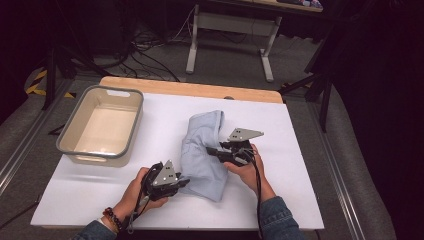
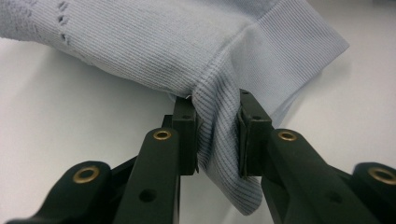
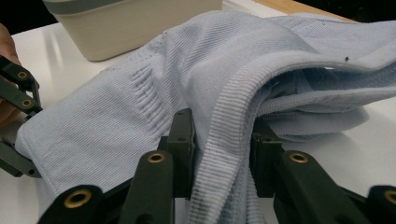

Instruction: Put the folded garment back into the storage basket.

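Observation:
A pale blue knitted garment lies bunched on the white table top. My left gripper is at its left near edge, and in the left gripper view the gripper is shut on a gathered fold of the ribbed cloth. My right gripper is at the garment's right side. In the right gripper view the gripper is shut on the ribbed hem, with the rest of the garment spread behind it.
A grey-rimmed beige tub stands empty at the table's left back, also seen as the tub in the right gripper view. The table's wooden far edge runs behind the garment. Cables and a desk frame lie on the floor beyond.

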Action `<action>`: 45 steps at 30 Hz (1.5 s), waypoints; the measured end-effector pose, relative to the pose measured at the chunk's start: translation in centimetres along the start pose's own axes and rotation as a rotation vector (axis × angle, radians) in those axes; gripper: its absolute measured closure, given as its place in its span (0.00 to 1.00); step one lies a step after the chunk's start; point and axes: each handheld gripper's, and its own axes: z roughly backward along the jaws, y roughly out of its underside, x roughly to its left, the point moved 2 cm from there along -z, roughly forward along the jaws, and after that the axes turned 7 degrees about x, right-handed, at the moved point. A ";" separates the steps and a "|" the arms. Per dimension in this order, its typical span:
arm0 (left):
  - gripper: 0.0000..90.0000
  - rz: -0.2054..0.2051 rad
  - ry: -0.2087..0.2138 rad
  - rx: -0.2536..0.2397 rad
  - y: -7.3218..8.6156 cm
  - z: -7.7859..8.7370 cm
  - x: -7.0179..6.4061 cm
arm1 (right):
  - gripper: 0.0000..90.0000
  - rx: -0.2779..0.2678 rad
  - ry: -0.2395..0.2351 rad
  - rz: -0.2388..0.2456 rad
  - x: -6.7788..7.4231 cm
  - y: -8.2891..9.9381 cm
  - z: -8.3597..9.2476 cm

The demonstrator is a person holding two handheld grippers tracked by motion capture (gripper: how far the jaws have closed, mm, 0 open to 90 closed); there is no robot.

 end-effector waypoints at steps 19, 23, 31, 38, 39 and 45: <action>0.82 -0.023 -0.017 -0.016 -0.2 0.7 0.0 | 0.76 -0.034 0.037 0.043 0.9 -0.8 0.9; 0.82 -0.026 -0.021 -0.016 -0.2 0.8 0.0 | 0.76 -0.042 0.045 0.052 1.1 -1.0 1.1; 0.82 -0.035 -0.029 -0.018 -0.2 1.1 0.1 | 0.76 -0.055 0.057 0.064 1.4 -1.2 1.3; 0.82 -0.046 -0.033 -0.014 -0.2 1.3 0.2 | 0.76 -0.064 0.064 0.071 1.7 -1.4 1.4; 0.82 -0.045 -0.034 -0.016 -0.2 1.4 0.2 | 0.76 -0.065 0.065 0.072 1.8 -1.4 1.5; 0.82 -0.051 -0.037 -0.017 -0.2 1.6 0.2 | 0.76 -0.073 0.069 0.077 2.0 -1.5 1.6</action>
